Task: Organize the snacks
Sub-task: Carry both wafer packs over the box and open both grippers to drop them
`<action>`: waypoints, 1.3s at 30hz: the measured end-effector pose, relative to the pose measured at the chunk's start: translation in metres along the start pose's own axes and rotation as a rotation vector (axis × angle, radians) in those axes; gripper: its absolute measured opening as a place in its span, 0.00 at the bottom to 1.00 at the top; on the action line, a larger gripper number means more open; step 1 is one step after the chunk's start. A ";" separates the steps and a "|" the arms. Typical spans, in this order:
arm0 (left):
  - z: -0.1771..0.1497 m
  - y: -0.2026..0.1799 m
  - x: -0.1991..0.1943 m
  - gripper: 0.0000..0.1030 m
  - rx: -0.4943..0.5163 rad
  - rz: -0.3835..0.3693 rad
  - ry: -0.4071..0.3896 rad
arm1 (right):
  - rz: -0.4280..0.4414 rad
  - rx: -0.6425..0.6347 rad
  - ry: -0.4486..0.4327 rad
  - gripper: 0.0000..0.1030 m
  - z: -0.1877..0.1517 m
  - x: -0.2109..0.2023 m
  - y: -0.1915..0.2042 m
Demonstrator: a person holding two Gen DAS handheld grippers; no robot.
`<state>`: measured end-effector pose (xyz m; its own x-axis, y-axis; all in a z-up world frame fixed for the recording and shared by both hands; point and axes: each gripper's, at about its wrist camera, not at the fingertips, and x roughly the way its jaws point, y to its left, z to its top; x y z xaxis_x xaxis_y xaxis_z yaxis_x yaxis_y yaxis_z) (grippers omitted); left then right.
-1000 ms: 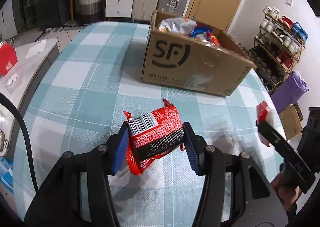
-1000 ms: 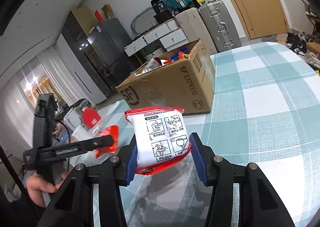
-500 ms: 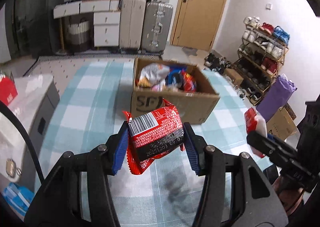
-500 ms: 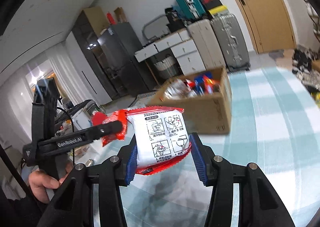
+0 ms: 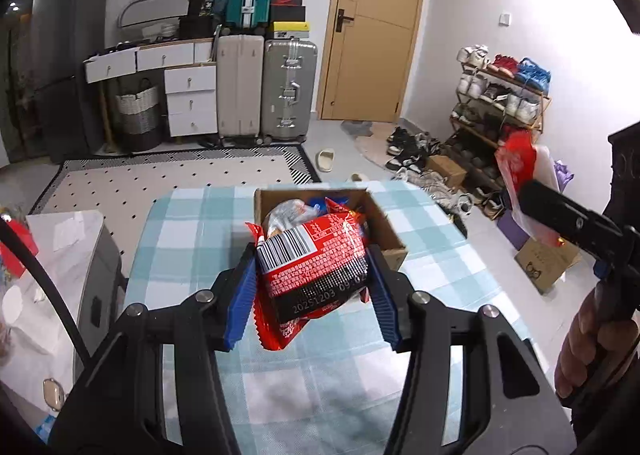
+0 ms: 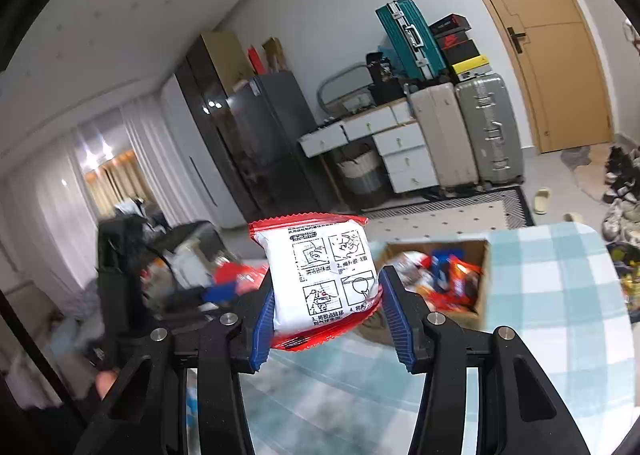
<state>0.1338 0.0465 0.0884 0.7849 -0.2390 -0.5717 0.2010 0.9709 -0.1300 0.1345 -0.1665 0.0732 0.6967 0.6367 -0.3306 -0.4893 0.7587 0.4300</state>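
Both tongs grip snacks: left tongs (image 5: 310,287) a red packet (image 5: 316,271), right tongs (image 6: 326,311) a white packet (image 6: 326,283).

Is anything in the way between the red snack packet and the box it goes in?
Nothing visible blocks it. The left gripper holds the red snack packet in the air, and the cardboard box sits just beyond on the checked table, top open. Other snacks already lie inside.

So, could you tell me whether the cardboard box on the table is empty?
No, the box already holds several snack packets, seen through its open top.
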 end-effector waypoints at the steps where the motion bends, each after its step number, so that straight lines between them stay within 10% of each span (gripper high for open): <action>1: 0.007 -0.001 -0.003 0.48 -0.001 -0.006 -0.005 | 0.000 -0.007 -0.006 0.48 0.008 0.000 0.003; 19: 0.094 -0.010 0.058 0.48 0.018 0.007 0.020 | -0.107 -0.085 0.027 0.48 0.094 0.038 -0.009; 39: 0.072 0.017 0.249 0.48 -0.021 -0.047 0.236 | -0.204 -0.060 0.202 0.48 0.070 0.157 -0.099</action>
<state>0.3753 0.0028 0.0019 0.6160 -0.2765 -0.7376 0.2201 0.9595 -0.1759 0.3295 -0.1516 0.0375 0.6680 0.4802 -0.5685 -0.3840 0.8768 0.2894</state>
